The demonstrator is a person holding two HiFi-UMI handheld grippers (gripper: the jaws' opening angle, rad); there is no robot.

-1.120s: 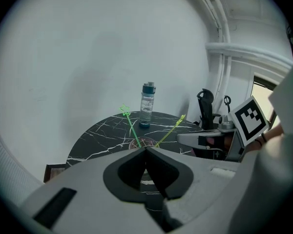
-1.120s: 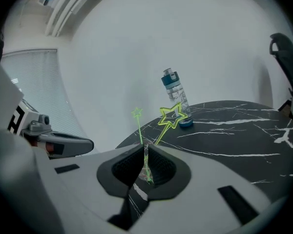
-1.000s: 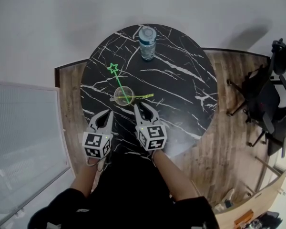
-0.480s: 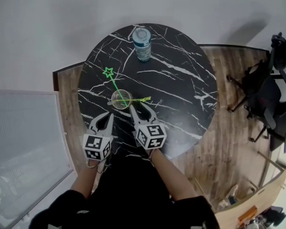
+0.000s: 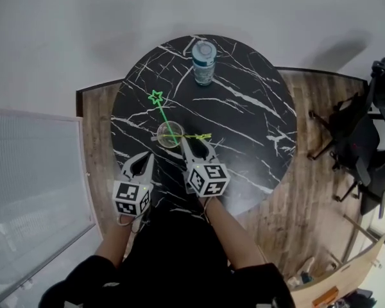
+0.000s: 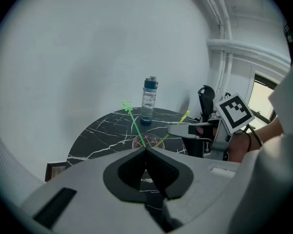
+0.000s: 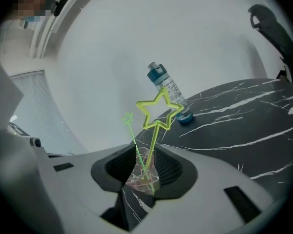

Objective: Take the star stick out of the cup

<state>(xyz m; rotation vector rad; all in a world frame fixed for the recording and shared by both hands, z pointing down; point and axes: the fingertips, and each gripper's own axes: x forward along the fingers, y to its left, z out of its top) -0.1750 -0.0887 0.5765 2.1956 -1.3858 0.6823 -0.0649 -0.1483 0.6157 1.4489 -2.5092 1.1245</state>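
Observation:
A clear cup point(image 5: 170, 134) stands on the round black marble table point(image 5: 244, 114). Two star sticks are in it. The green star stick point(image 5: 156, 97) leans away to the left. The yellow star stick point(image 5: 204, 136) leans low to the right. My right gripper point(image 5: 197, 145) is open just right of the cup. The yellow stick point(image 7: 158, 112) rises between its fingers, untouched by the pads, and the cup point(image 7: 142, 179) lies just beyond them. My left gripper point(image 5: 143, 161) is shut and empty, near the table's front edge, short of the cup point(image 6: 147, 141).
A water bottle with a blue cap point(image 5: 204, 61) stands at the far side of the table. A black swivel chair point(image 5: 362, 140) stands on the wooden floor at the right. A white wall runs behind the table.
My right gripper has moved forward to the cup, and its fingers now stand on either side of the yellow stick. The left gripper has stayed where it was.

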